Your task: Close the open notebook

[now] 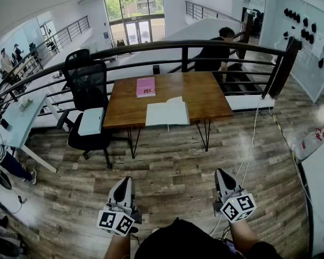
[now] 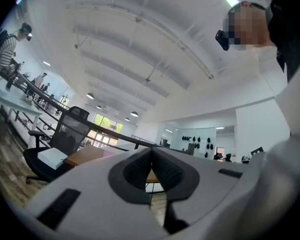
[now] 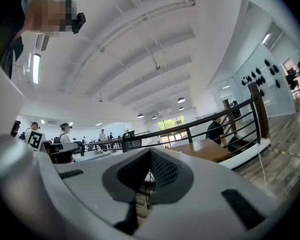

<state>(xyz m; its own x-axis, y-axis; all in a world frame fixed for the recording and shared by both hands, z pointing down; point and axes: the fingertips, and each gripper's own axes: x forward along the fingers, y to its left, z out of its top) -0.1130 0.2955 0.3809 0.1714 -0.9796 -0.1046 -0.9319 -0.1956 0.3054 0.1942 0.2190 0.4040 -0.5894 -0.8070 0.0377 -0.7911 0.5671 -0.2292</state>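
Observation:
An open white notebook (image 1: 167,113) lies flat near the front edge of a wooden table (image 1: 205,96), well ahead of me across the floor. My left gripper (image 1: 124,184) is held low at the lower left, shut and empty. My right gripper (image 1: 223,177) is at the lower right, also shut and empty. Both are far short of the table. In the left gripper view the jaws (image 2: 151,160) meet with nothing between them, and the table (image 2: 85,155) shows beyond. In the right gripper view the jaws (image 3: 150,165) are likewise closed, with the table (image 3: 205,149) ahead.
A pink book (image 1: 146,87) lies at the table's back left. A black office chair (image 1: 88,107) with a white box (image 1: 91,121) on its seat stands left of the table. A dark railing (image 1: 205,46) runs behind. A person (image 1: 213,50) bends beyond it. Cables (image 1: 251,139) trail on the floor at right.

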